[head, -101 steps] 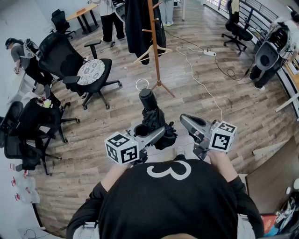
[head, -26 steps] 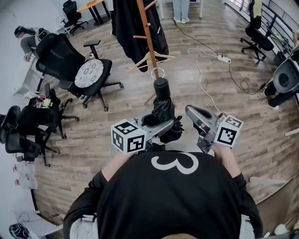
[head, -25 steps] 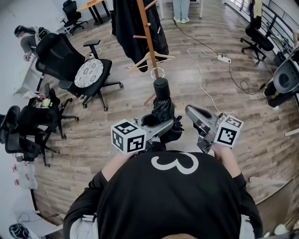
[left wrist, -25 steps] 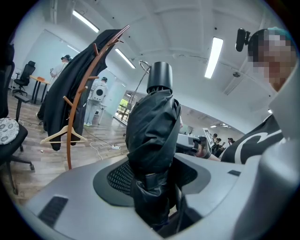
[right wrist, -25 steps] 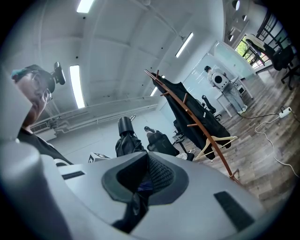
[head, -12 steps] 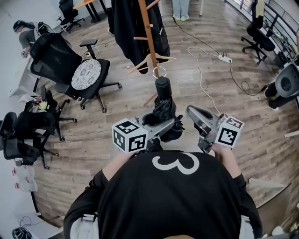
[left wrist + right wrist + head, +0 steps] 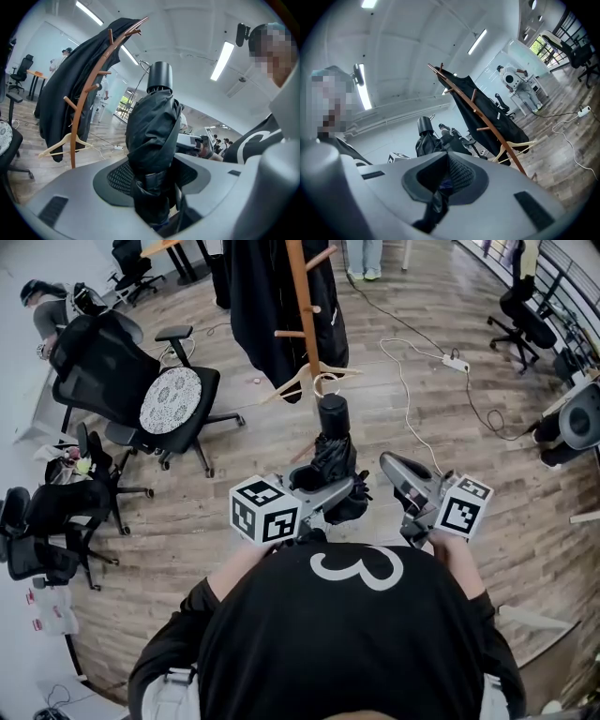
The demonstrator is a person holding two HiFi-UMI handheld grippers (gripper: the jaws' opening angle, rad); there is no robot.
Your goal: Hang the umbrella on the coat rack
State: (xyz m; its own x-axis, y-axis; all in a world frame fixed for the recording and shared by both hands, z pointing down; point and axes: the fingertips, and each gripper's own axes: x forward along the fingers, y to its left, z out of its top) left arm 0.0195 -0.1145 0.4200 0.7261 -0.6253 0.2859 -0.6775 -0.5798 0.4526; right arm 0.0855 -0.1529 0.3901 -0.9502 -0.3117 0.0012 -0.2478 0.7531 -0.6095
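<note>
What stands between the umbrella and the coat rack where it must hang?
Nothing visible blocks the way: only floor lies between the umbrella, held in the left gripper, and the coat rack. On the rack itself, a black coat covers its left side in the head view and a wooden hanger hangs low, facing the umbrella.

umbrella (image 7: 333, 448) 1 | coat rack (image 7: 305, 296) 1 | hand-held grippers (image 7: 343, 489) (image 7: 388, 465) 2 | office chairs (image 7: 98, 357) perhaps 5

Head view looks steeply down; gripper views (jaws close up) face the shared coat rack (image 7: 303, 296).
</note>
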